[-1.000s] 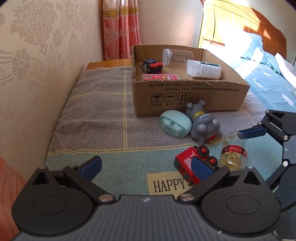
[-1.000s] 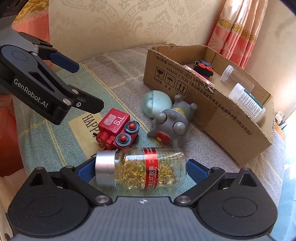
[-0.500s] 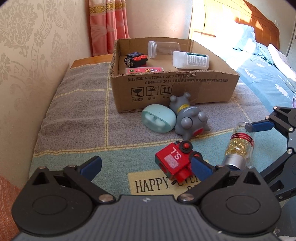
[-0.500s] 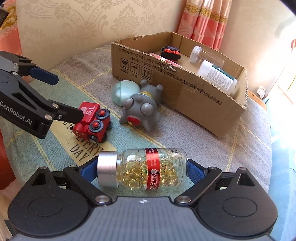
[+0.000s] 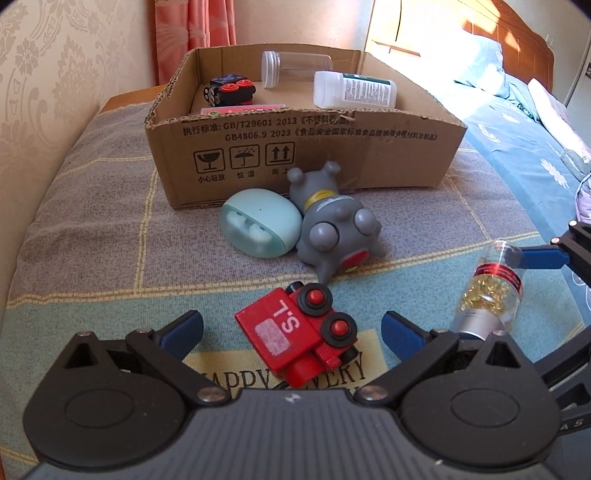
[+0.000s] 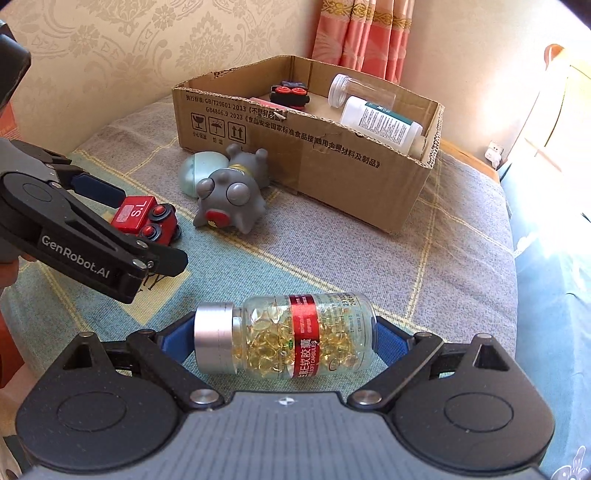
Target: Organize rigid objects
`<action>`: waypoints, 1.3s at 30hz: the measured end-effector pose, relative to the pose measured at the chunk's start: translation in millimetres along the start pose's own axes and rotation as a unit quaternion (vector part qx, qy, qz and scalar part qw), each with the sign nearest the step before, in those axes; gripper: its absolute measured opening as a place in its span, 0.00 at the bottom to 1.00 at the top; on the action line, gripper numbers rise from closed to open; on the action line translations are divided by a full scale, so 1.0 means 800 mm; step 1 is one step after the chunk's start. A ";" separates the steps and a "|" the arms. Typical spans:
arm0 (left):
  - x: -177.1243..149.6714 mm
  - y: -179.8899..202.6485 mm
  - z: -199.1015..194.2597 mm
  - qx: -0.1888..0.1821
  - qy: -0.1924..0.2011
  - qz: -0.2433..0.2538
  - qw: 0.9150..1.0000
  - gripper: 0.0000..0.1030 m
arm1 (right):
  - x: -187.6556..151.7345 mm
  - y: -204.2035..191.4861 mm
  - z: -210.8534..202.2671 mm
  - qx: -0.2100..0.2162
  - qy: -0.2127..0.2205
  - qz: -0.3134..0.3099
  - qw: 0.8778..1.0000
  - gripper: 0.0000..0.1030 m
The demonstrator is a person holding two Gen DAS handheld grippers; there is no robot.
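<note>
Right tool point(image 6: 284, 338): we see it clamped end to end on the capsule bottle point(image 6: 284, 334), one blue pad at the silver cap, the other at the base, the bottle held sideways above the mat point(image 6: 424, 258).
Left tool point(image 5: 291, 332): wide apart, its blue pads on either side of the red toy train point(image 5: 295, 336), neither pad visibly touching it; in the right wrist view the train point(image 6: 144, 218) sits partly behind this tool point(image 6: 122, 236).
Red toy train: lying on its side on the mat, over the printed lettering, wheels toward the bottle point(image 5: 487, 295).
Cardboard box point(image 5: 306, 147): open-topped, at the far side of the mat near the curtain point(image 5: 195, 33); inside we count a clear jar point(image 5: 295, 68), a white bottle point(image 5: 354, 90), a small black toy car with red wheels point(image 5: 231, 90) and a pink flat item point(image 5: 242, 110), mostly hidden by the box wall.
Grey toy point(image 5: 336, 229): tipped over just in front of the box, touching the pale blue egg-shaped case point(image 5: 258, 227) beside it.
Setting: a bed with blue bedding point(image 5: 524, 147) lies beyond the mat on the right.
</note>
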State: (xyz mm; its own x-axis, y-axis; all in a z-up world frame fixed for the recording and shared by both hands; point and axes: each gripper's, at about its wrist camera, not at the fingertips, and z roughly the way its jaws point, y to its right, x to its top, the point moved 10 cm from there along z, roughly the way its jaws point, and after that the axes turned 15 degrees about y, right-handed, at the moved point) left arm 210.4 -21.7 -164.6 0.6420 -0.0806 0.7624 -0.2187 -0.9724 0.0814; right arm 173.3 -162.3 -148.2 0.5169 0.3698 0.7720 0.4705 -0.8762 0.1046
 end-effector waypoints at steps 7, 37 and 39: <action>-0.004 -0.015 0.006 0.035 0.010 0.017 0.999 0.99 | 0.000 0.000 0.001 -0.003 0.000 0.004 1.000 0.95; -0.003 -0.005 -0.014 0.041 0.025 0.012 0.999 0.51 | -0.012 0.005 0.010 0.002 -0.010 0.014 1.000 0.99; -0.004 -0.002 -0.015 0.028 0.027 0.024 0.999 0.49 | -0.011 0.005 0.011 0.004 -0.009 0.014 1.000 0.99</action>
State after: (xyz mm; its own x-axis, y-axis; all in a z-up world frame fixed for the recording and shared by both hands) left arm 199.8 -17.5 -158.9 0.5918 -0.1163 0.7977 -0.2050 -0.9787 0.0094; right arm 177.2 -166.5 -159.8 0.5437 0.3504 0.7626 0.4603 -0.8843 0.0781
